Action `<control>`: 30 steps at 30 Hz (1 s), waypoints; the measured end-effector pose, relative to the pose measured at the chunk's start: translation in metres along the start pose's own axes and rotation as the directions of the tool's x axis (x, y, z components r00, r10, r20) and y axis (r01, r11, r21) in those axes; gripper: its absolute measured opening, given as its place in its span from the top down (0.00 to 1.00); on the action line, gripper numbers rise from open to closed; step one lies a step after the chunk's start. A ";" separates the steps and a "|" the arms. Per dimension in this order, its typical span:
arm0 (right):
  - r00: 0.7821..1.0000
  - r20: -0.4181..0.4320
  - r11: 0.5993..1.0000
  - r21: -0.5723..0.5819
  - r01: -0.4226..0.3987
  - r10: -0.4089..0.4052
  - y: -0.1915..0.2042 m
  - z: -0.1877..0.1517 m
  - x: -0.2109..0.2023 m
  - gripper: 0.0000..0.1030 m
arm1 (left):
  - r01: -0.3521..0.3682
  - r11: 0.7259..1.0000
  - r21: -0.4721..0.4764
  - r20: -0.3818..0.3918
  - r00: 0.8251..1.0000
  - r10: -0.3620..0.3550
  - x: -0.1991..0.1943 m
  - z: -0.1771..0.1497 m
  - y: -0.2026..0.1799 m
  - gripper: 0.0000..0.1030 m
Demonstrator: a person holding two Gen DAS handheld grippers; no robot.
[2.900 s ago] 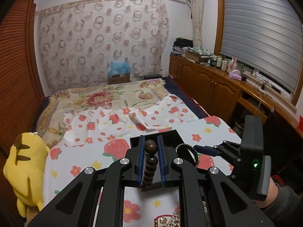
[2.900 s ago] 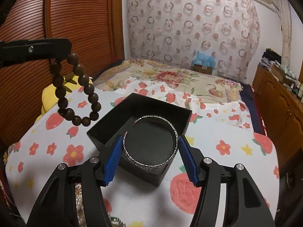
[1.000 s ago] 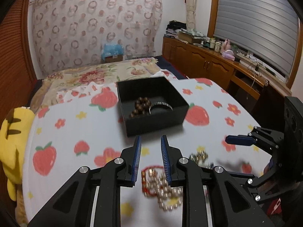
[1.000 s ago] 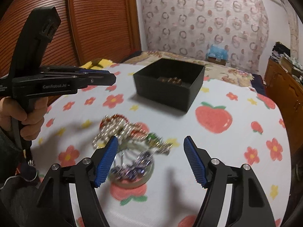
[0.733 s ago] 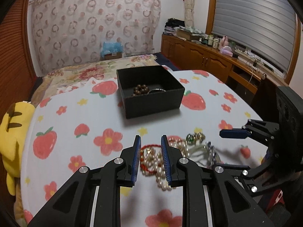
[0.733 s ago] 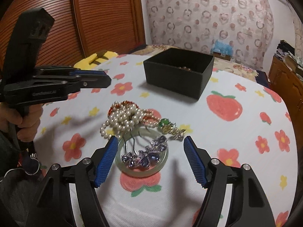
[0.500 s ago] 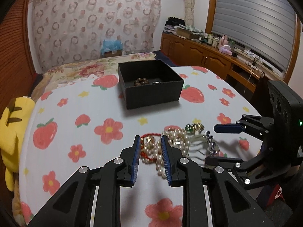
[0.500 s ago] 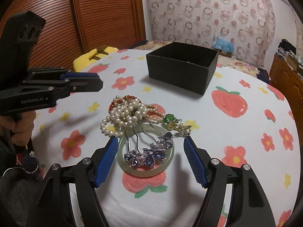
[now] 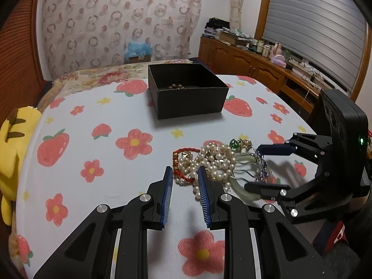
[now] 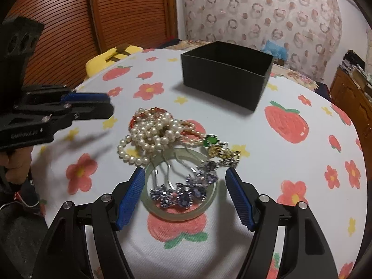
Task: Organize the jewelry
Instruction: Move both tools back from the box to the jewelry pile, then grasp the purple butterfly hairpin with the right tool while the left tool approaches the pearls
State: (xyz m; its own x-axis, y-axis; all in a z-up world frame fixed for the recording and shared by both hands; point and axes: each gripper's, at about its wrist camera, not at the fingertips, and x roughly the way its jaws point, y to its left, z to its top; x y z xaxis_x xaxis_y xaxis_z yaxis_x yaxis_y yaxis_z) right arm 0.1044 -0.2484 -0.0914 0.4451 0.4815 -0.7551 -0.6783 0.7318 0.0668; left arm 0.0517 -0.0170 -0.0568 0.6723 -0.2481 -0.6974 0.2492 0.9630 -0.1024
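A jewelry pile lies on the strawberry-print cloth: a pearl strand (image 10: 151, 134) (image 9: 216, 160), a red cord bracelet (image 9: 180, 174), a pale green jade bangle (image 10: 179, 214), a purple-stone hair comb (image 10: 186, 190) and a green-and-gold piece (image 10: 216, 146). A black open box (image 9: 188, 93) (image 10: 225, 72) stands farther back with brown beads (image 9: 175, 86) inside. My left gripper (image 9: 184, 179) is open and empty, its tips at the red bracelet and pearls. My right gripper (image 10: 184, 181) is open wide and empty, its fingers on either side of the bangle and comb.
A yellow plush toy (image 9: 11, 144) lies at the cloth's left edge. A bed with floral sheets (image 9: 97, 74) is behind the box. Wooden cabinets (image 9: 255, 67) run along the right wall. A brown slatted door (image 10: 111, 18) stands at the left.
Both grippers dropped the brown bead bracelet and silver bangle into the box, pulled back and came down over the jewelry pile. The left tips now sit closer to the red bracelet.
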 end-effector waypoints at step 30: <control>0.998 0.060 0.999 0.043 -0.033 0.030 -0.017 0.006 -0.022 0.89 | 0.021 1.000 0.016 -0.062 0.998 -0.020 0.015 -0.014 -0.011 0.78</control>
State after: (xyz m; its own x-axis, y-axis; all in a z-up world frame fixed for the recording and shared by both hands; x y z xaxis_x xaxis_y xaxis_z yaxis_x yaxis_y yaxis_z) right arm 0.1095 -0.2691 -0.0722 0.4586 0.5314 -0.7123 -0.6668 0.7356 0.1195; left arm 0.0493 -0.0295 -0.0761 0.6230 -0.2602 -0.7377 0.2746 0.9558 -0.1052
